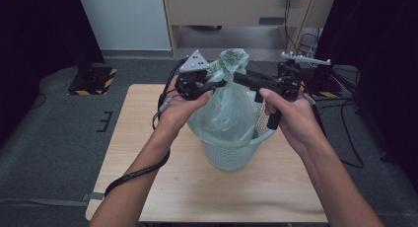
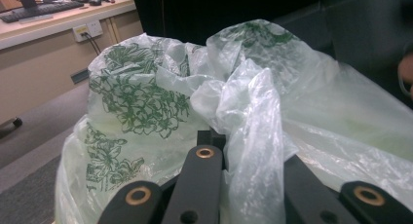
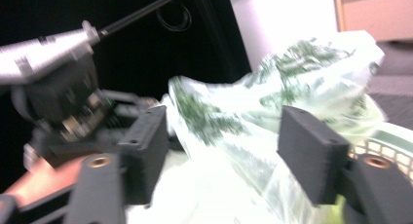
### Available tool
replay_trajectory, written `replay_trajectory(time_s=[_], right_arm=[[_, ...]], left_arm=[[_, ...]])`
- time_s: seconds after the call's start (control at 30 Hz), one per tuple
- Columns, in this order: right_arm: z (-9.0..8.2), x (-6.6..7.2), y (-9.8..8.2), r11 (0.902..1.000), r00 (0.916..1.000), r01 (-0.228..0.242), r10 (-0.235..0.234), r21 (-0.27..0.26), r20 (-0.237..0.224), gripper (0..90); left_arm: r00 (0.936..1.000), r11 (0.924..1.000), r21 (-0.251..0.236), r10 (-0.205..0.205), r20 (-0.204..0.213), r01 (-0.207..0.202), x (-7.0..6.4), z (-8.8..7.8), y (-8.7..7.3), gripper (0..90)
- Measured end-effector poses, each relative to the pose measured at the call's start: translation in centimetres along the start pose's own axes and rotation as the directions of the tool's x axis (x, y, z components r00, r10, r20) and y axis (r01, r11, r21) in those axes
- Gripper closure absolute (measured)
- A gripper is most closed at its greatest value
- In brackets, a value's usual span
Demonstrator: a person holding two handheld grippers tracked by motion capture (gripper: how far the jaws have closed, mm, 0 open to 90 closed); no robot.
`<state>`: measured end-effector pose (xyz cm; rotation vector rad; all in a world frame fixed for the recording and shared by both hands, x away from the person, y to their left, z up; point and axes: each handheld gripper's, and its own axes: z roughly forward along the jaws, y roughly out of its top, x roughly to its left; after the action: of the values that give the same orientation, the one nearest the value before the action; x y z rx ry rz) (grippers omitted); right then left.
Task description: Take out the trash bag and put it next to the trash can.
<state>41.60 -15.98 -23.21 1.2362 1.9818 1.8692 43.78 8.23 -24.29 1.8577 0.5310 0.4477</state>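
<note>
We are lifting the bag [image 1: 227, 106] out of the basket [image 1: 229, 149], or perhaps gathering its neck to tie it; either way the work is at the bunched top of the bag. The bag stands in the basket at the middle of the table [image 1: 148, 153], its lower part still down inside the rim, its crumpled top with the green print raised between our two hands.

Our left gripper [image 1: 220, 82] has its jaws closed on a twisted fold of plastic just below the top; in the left gripper view the film [image 2: 246, 136] is pinched between the black jaws and runs up out of them. Our right gripper [image 1: 239, 79] reaches in from the other side at the same height. In the right gripper view its jaws stand well apart, with the bag [image 3: 272, 112] between them and neither pad pressing on it, though that picture is blurred and we may be missing a light touch on one pad [image 3: 311, 158].

So the left holds the neck alone, and the right is free. For the next move we need the right jaws to close on the plastic close beside the left grip, on the gathered part and not the loose balloon of film. Then both hands can pull straight up, keeping the basket from rising with the bag
</note>
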Motion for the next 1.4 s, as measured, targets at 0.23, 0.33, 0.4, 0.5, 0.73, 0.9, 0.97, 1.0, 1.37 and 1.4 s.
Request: replay_trajectory(time_s=[0.23,0.33,0.4,0.5,0.73,0.9,0.97,1.0,1.37,1.4], right_arm=[[1.5,0.6,-2.0,0.9955,0.9970,0.078,-0.078,0.054,-0.003,20.6],[2.1,0.9,-2.6,0.9930,0.9947,0.102,-0.102,0.060,0.008,18.7],[2.5,1.0,-2.9,0.9920,0.9939,0.108,-0.109,0.065,0.014,18.5],[3.1,1.0,-3.2,0.9912,0.9932,0.110,-0.113,0.073,0.028,20.2],[4.1,0.9,-3.6,0.9907,0.9912,0.112,-0.117,0.077,0.061,29.9],[4.0,0.9,-3.6,0.9924,0.9928,0.101,-0.105,0.071,0.057,49.1],[4.0,0.8,-3.4,0.9932,0.9946,0.091,-0.094,0.073,0.044,58.5],[4.0,0.7,-3.4,0.9936,0.9954,0.084,-0.087,0.075,0.039,62.8],[3.6,-0.2,-3.1,0.9944,0.9999,-0.014,0.014,0.105,-0.004,87.9],[3.5,-0.3,-3.1,0.9943,0.9998,-0.021,0.021,0.105,-0.002,88.2]], left_arm=[[0.9995,0.9995,0.017,-0.027,0.018,0.027,-0.2,0.3,0.9,88.9],[0.9993,0.9993,0.024,-0.030,0.020,0.030,-0.3,0.4,1.2,89.0],[0.9989,0.9989,0.024,-0.040,0.024,0.039,-0.4,0.4,1.3,88.9],[0.9984,0.9986,0.026,-0.046,0.033,0.045,-0.5,0.5,1.4,88.9],[0.9966,0.9973,0.039,-0.064,0.052,0.062,-1.3,0.7,1.9,89.0],[0.9957,0.9970,0.030,-0.073,0.057,0.071,-1.4,0.7,2.0,89.0],[0.9957,0.9970,0.030,-0.073,0.057,0.071,-1.4,0.7,1.9,88.9],[0.9958,0.9972,0.028,-0.070,0.059,0.069,-1.4,0.6,1.9,88.7],[0.9969,0.9980,-0.018,-0.060,0.051,0.061,-1.0,-0.1,1.7,40.1],[0.9968,0.9980,-0.021,-0.058,0.055,0.059,-0.9,-0.3,1.7,34.8]])
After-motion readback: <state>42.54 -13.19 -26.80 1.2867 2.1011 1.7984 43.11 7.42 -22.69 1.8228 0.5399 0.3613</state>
